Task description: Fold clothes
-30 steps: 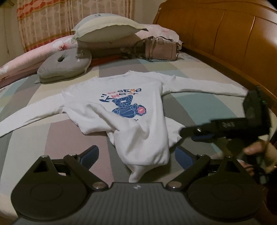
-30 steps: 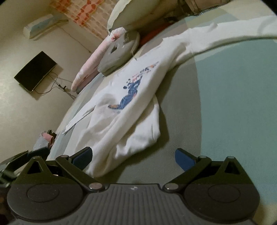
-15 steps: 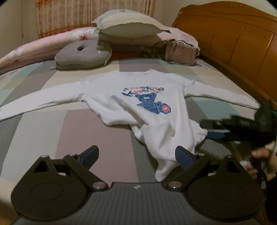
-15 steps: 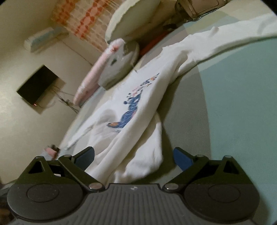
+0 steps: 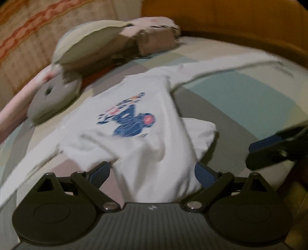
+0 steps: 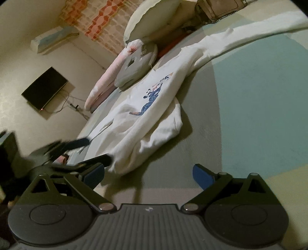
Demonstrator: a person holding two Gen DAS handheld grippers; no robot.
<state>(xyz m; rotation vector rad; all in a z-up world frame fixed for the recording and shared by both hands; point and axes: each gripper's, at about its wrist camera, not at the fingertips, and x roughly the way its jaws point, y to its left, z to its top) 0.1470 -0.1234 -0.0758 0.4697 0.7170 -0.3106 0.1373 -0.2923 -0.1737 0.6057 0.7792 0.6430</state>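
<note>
**One white sweatshirt spread on the patchwork bed**

A single soft white sweatshirt (image 5: 146, 134) is seen lying on the bed (image 5: 259, 100), front up, with a blue and red print on the chest. Its two long sleeves are stretched outward, while the hem is bunched into thick, rumpled folds nearest the cameras. The bed cover is made of matte blocks in teal, grey, cream and mauve. The left gripper (image 5: 152, 172) is held with its two blue-padded fingers spread wide on either side of the bunched hem, nothing being pinched. The right gripper (image 6: 148, 174) is likewise held with fingers spread, over bare cover just beside the hem. At the head of the bed, a plump pale pillow (image 6: 154, 17), a flat grey cushion (image 6: 134, 71) and one brown handbag (image 6: 219, 7) are seen; the bag's contents cannot be told.
</note>
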